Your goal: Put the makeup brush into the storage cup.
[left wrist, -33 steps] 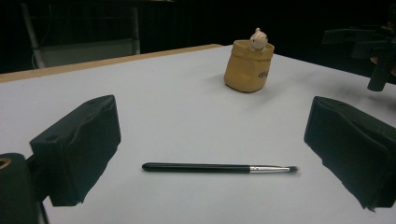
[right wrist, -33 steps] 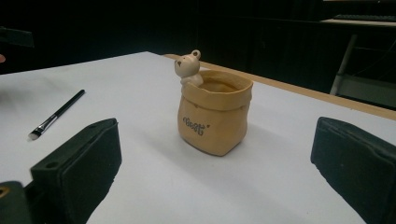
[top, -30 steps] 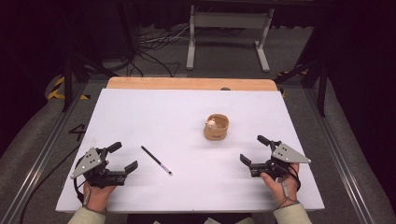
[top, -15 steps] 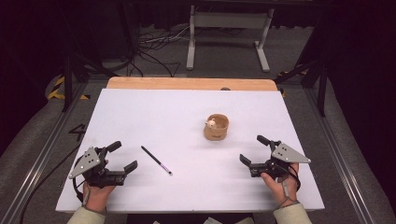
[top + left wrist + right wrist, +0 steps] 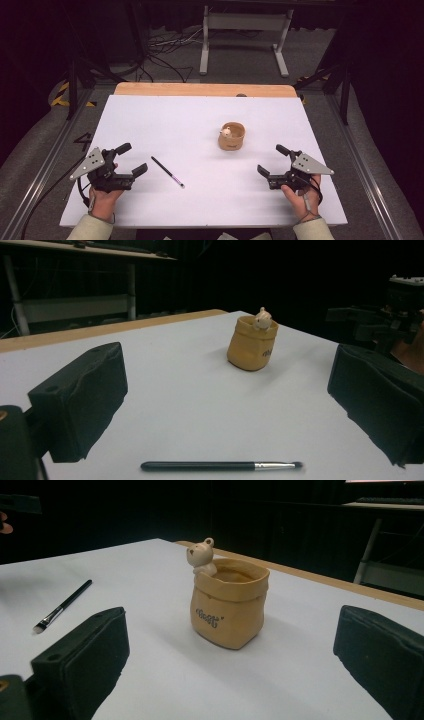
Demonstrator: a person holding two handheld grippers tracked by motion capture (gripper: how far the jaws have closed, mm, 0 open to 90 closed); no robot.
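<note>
- Between my two tongs: white table (image 5: 165, 125), both parked at its near edge, neutral stance so either can go first.
- Left gripper (image 5: 129, 160): released, jaws wide, holding nothing. Brush (image 5: 168, 172) lies flat just beside it on its inner side, crosswise to the jaws, so likely its pick.
- Right gripper (image 5: 274, 160): released too, empty. Pot (image 5: 231, 136) with bear figure on the rim stands upright ahead of it, near, mouth up, probably the drop target.
</note>
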